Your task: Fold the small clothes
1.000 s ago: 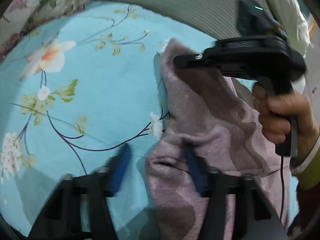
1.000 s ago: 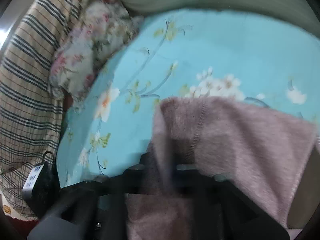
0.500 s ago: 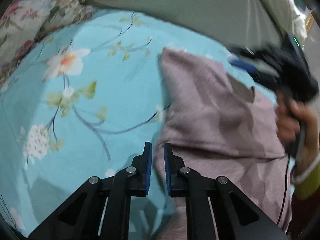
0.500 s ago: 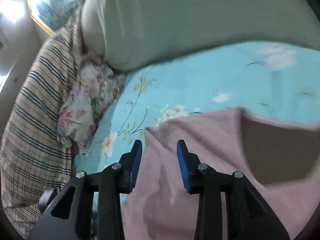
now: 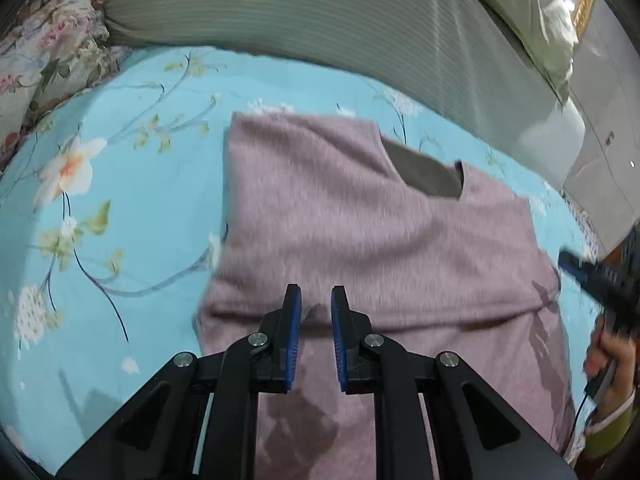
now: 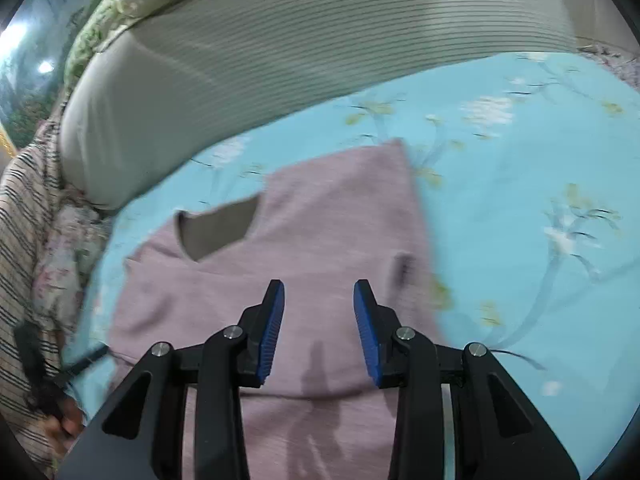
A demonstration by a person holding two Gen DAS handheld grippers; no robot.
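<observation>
One bed [image 5: 132, 208], covered by a turquoise sheet printed with white flowers and thin branches, fills most of both views. A ribbed grey-green pillow [image 5: 320, 16] is laid across the far end of it, well ahead of both grippers, and a floral cushion [image 5: 48, 48] is seen to the far left of the left gripper. A striped cloth [image 6: 24, 216] is bunched at the left edge of the right wrist view.

A mauve knitted garment [image 5: 352, 208] is spread flat on the sheet, directly ahead of and beneath both grippers. Its upper part is folded down over the lower part, so that a horizontal fold edge runs just beyond the fingertips in each view. A notch at its far edge, where a grey-brown inner layer [image 5: 424, 172] is exposed, lies ahead and to the right of the left gripper, and ahead and to the left of the right gripper.

The left gripper [image 5: 316, 300] is held above the garment with its blue pads parted by a narrow gap, and nothing is held between them. The right gripper [image 6: 319, 292] is likewise held over the garment, its pads spread wider and empty. In the left wrist view it appears blurred at the far right, grasped by a hand [image 5: 612, 356].
</observation>
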